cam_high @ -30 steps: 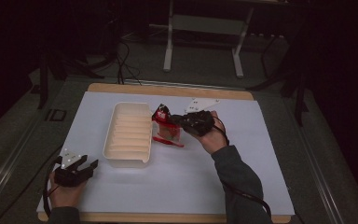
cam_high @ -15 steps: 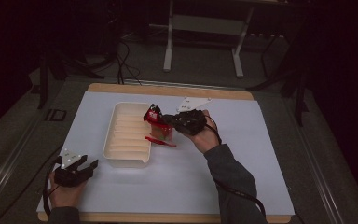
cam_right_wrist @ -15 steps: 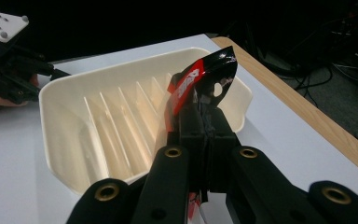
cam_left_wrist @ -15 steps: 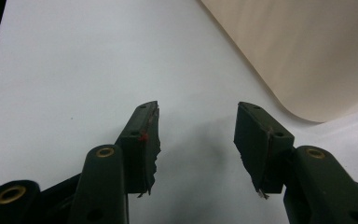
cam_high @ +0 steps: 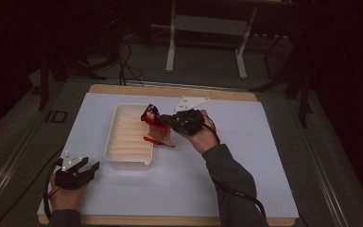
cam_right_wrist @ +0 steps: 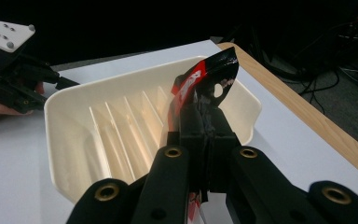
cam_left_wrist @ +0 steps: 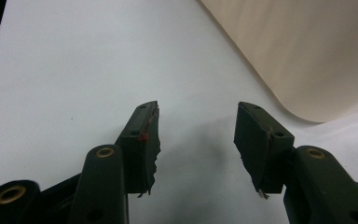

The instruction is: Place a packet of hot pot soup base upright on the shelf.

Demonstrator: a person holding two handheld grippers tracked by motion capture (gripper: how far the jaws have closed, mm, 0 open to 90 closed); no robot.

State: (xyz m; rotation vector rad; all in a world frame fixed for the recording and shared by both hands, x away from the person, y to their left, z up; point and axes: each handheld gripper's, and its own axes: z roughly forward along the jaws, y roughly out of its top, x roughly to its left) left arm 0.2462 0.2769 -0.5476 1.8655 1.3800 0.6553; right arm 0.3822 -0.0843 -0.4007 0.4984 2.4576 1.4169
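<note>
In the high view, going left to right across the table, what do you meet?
Left tongs → white tray → red packet → right tongs, shut on the packet → right hand.

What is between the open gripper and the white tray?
Nothing: in the high view just bare white table cover lies between the left gripper and the ridged white tray; the left gripper view shows the same bare stretch.
</note>
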